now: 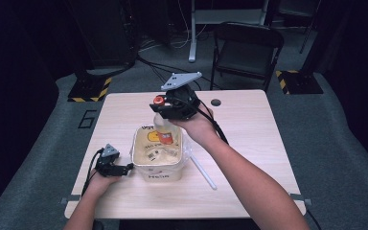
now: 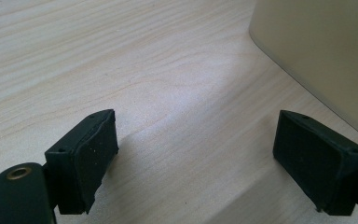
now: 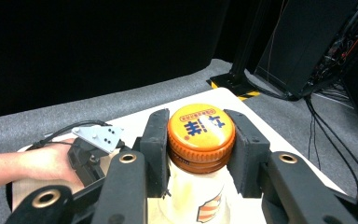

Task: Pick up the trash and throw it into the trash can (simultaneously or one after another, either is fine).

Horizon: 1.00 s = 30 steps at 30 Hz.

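The right gripper (image 3: 200,144) was clamped on the orange cap (image 3: 201,127) of one bottle (image 1: 163,132), held upright over the single tub (image 1: 156,170), a likely light, stiff, slippery thing best gripped at that ridged cap, while the left gripper (image 2: 196,154) rested with jaws apart on the table (image 2: 121,60).

The print on the cream tub (image 1: 156,165) is too small to read in the high view, and the left gripper view's right edge cuts its wall off. The bottle (image 3: 200,186) runs out of the right gripper view at the bottom, its label only partly visible.
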### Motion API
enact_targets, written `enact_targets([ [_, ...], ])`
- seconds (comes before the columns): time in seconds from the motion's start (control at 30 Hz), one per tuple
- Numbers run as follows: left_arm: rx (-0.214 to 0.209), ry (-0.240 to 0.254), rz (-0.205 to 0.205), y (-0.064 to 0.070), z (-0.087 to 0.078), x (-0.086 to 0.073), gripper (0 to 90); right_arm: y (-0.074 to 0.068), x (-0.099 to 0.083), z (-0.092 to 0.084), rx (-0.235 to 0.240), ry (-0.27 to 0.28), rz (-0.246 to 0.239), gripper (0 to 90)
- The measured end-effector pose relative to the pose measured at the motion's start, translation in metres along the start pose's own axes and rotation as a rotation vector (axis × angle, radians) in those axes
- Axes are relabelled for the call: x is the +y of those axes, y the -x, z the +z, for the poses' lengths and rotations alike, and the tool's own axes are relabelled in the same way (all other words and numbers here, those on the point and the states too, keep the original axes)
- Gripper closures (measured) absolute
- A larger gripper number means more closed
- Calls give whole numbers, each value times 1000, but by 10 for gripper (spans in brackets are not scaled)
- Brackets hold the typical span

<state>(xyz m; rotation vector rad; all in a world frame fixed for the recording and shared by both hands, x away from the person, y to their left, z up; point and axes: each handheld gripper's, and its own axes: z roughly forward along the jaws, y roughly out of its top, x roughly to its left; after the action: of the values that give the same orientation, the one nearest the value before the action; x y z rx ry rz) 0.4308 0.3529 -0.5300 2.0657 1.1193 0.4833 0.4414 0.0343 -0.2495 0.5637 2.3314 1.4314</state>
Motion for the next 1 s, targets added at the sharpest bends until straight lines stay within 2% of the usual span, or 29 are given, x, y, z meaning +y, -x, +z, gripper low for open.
enact_targets([
  [1.0,-1,-5,1,0,0,0,136,4,-49,34,-15,-35,37,621],
])
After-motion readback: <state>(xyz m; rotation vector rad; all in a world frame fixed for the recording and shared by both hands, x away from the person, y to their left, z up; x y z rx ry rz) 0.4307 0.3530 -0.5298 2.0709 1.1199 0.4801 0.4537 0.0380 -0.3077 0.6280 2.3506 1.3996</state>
